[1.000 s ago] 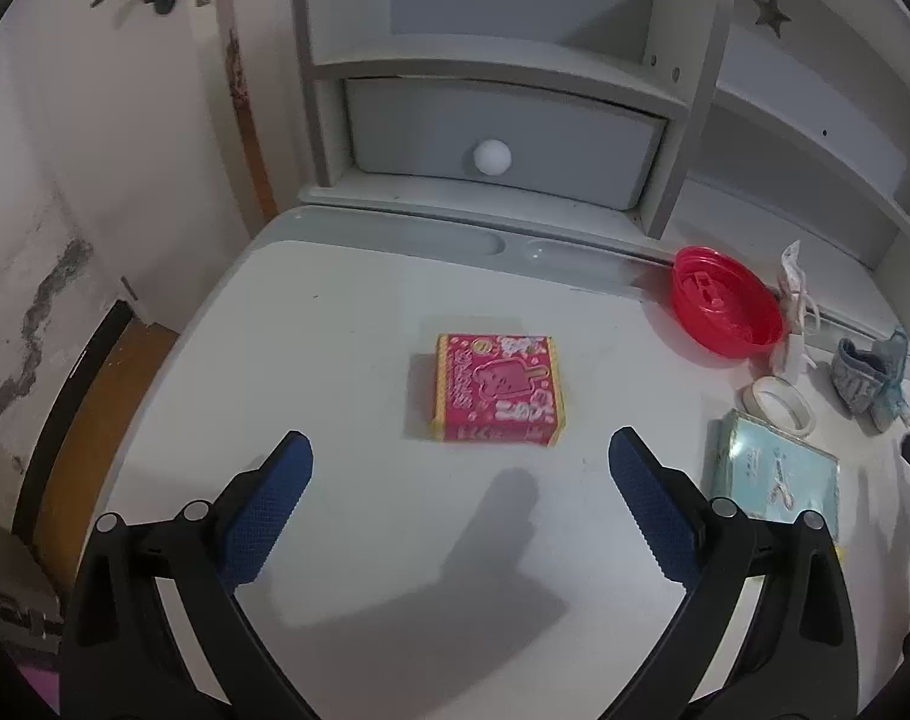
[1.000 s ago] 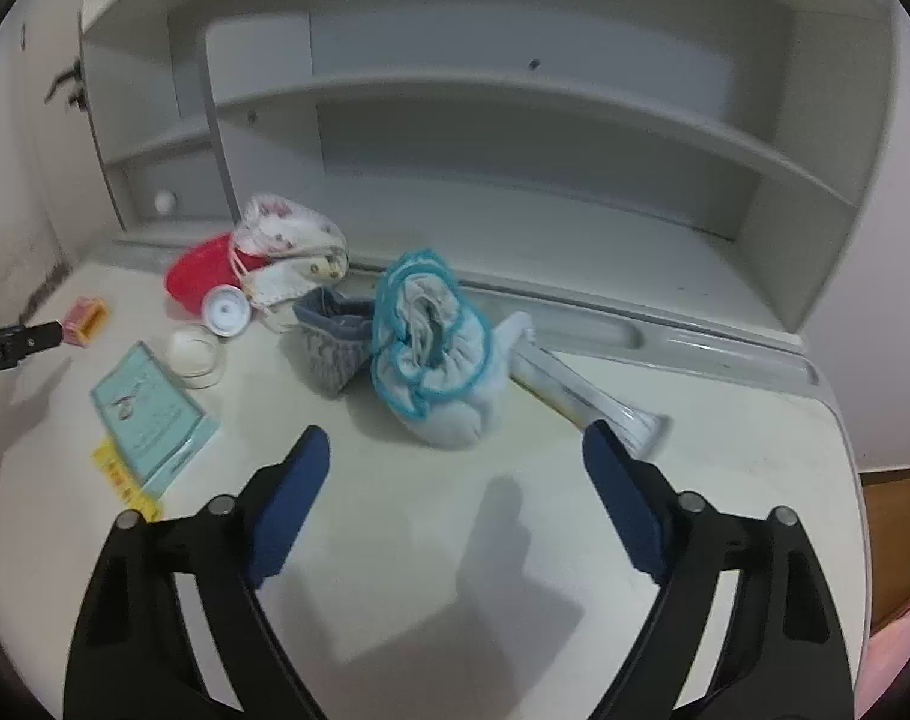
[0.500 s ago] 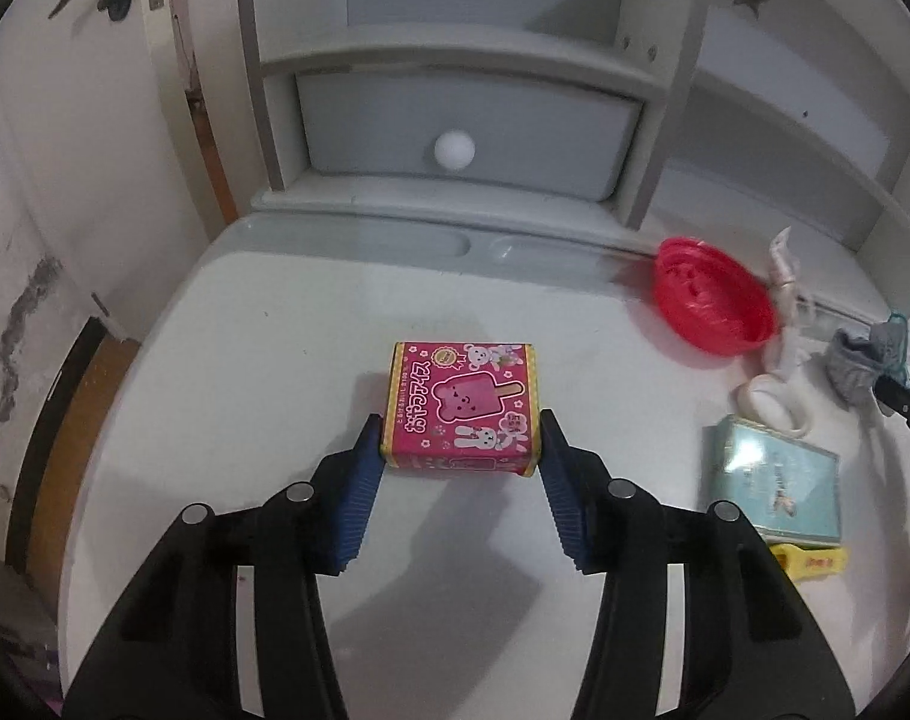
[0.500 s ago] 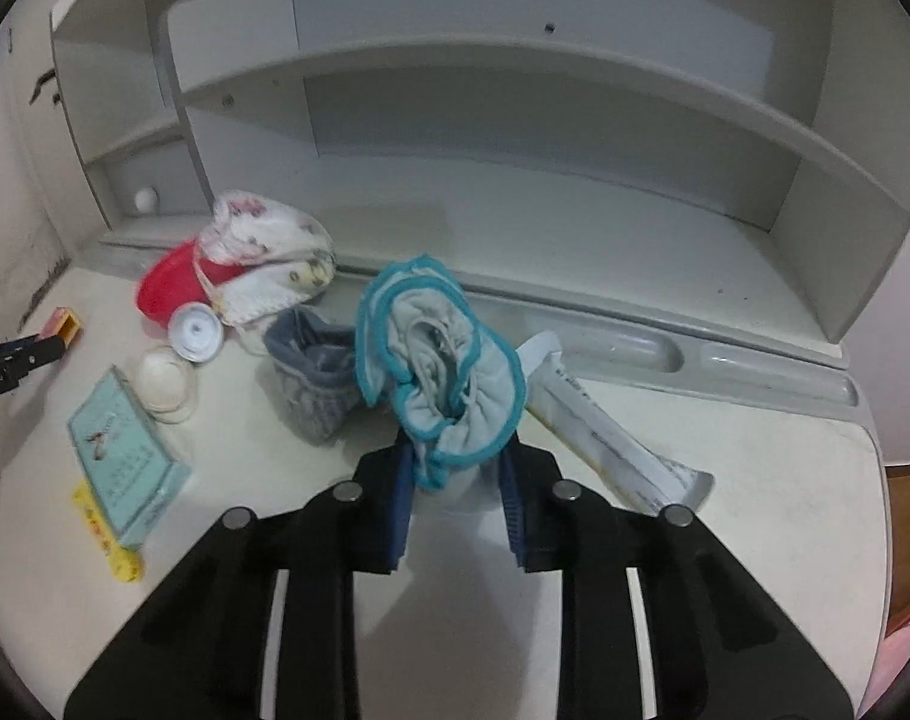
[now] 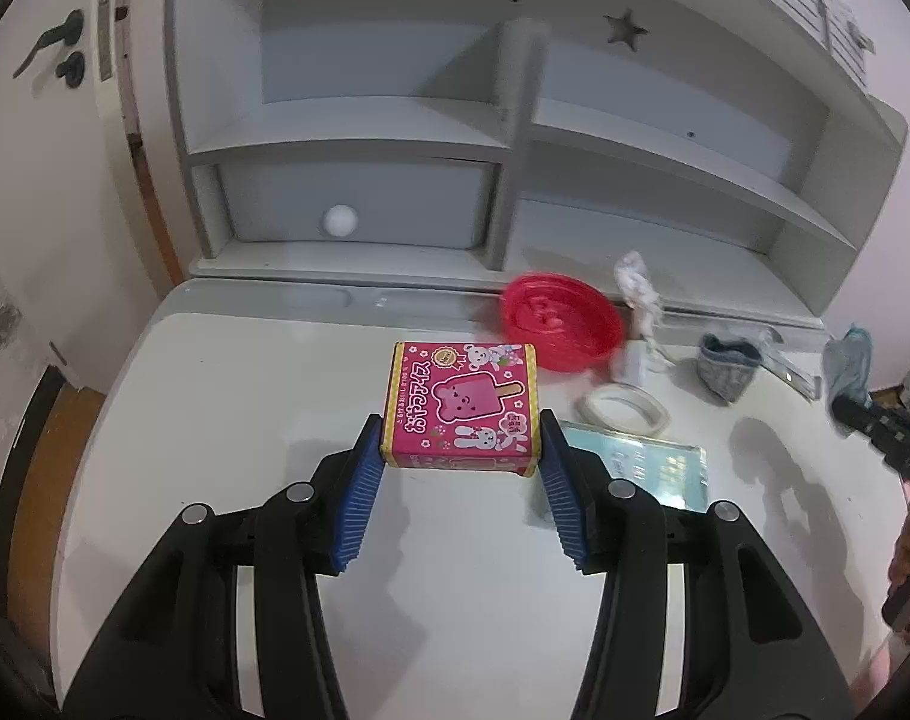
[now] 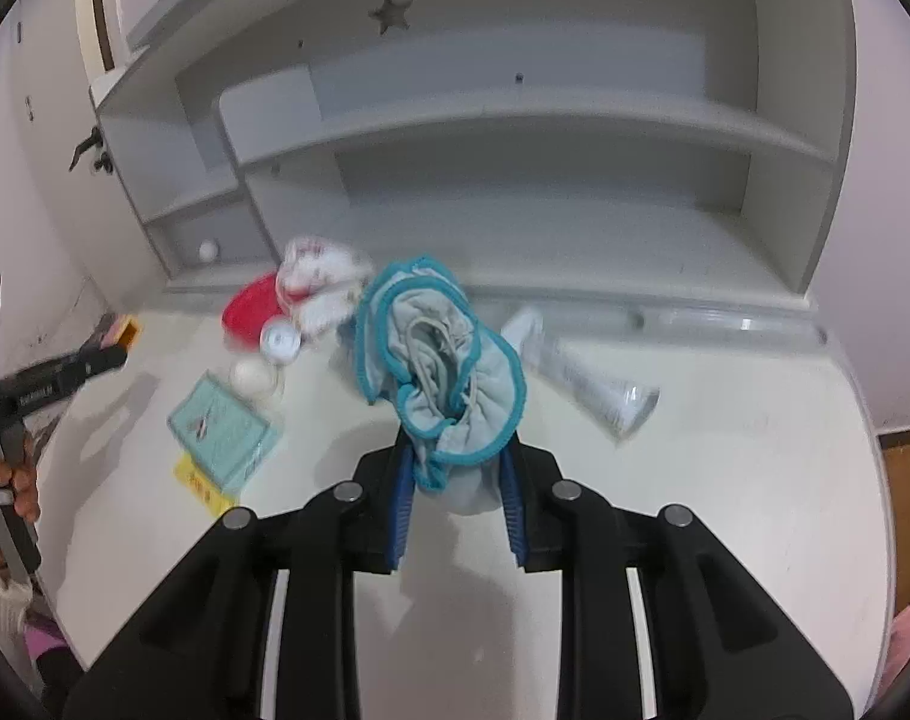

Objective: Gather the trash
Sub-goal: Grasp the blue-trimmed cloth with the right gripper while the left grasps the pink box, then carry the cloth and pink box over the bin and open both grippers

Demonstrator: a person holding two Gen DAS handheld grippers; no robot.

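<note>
A pink ice-cream box (image 5: 462, 408) with a bear picture hangs above the white desk (image 5: 227, 420), and my left gripper (image 5: 460, 438) is shut on its two sides. In the right wrist view a grey cloth with a teal hem (image 6: 440, 360) is lifted off the desk, with my right gripper (image 6: 455, 462) shut on its lower part. The left gripper and the box's yellow end (image 6: 122, 330) show at the left edge of that view. The right gripper's tip with the teal cloth (image 5: 848, 360) shows at the right edge of the left wrist view.
On the desk lie a red bowl (image 5: 560, 321), a white patterned cloth (image 6: 320, 267), a tape roll (image 5: 626, 408), a teal booklet (image 5: 653, 468), a dark grey sock (image 5: 725, 363) and a clear wrapper (image 6: 593, 381). Grey shelves (image 5: 395, 138) with a drawer stand behind. A person's hand (image 6: 11, 480) holds the left tool.
Both grippers went from wide open to shut: the left on the pink box, the right on the teal-hemmed cloth. Both things have since been lifted off the desk.
</note>
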